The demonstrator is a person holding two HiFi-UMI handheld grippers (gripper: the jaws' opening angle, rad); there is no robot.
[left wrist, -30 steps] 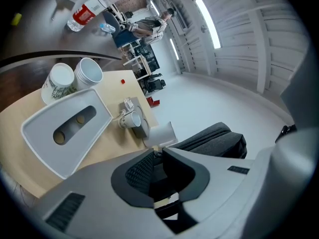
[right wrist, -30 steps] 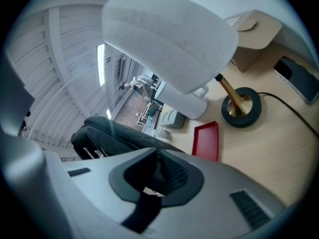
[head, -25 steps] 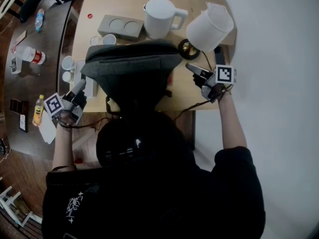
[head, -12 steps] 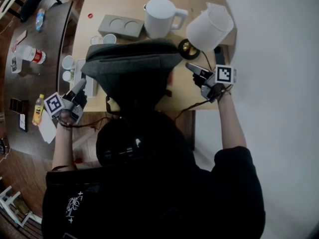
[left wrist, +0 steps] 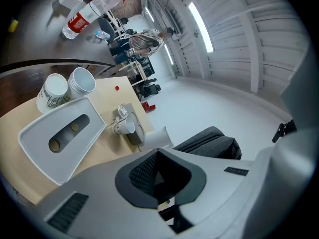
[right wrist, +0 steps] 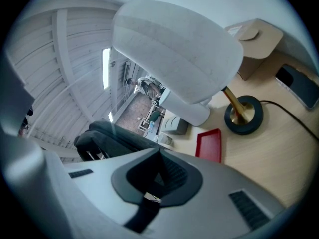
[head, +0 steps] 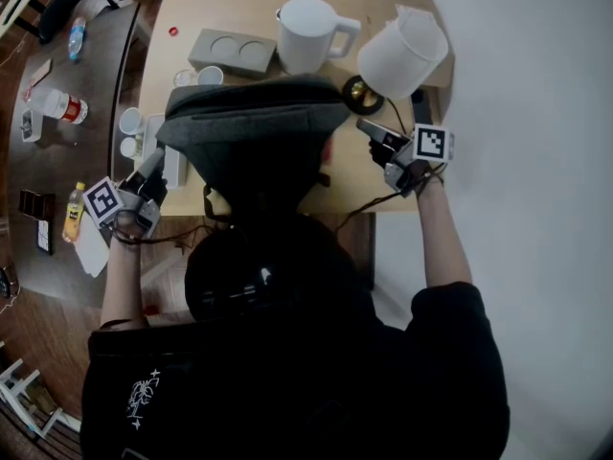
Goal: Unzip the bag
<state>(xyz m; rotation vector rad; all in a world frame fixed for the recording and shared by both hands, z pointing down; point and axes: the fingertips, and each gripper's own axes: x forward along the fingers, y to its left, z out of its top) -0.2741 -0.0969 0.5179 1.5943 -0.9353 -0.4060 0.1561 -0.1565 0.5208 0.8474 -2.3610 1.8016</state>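
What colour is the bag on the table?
Dark grey. The bag shows best in the head view.

1. Head view: the bag (head: pixel 254 132) is so dark I can't pick out the zipper at all. The person's head (head: pixel 263 276) also covers the bag's near end and the desk's (head: pixel 192 12) near edge.
2. The left hand-held gripper (left wrist: pixel 158 153) blocks the bottom half of its own view, so only one corner of the bag shows.
3. The right hand-held gripper (right wrist: pixel 160 154) does the same. The red tray's (right wrist: pixel 209 144) lower end is tucked behind it.
4. The label on the bottle (head: pixel 73 211) is way too small to read.
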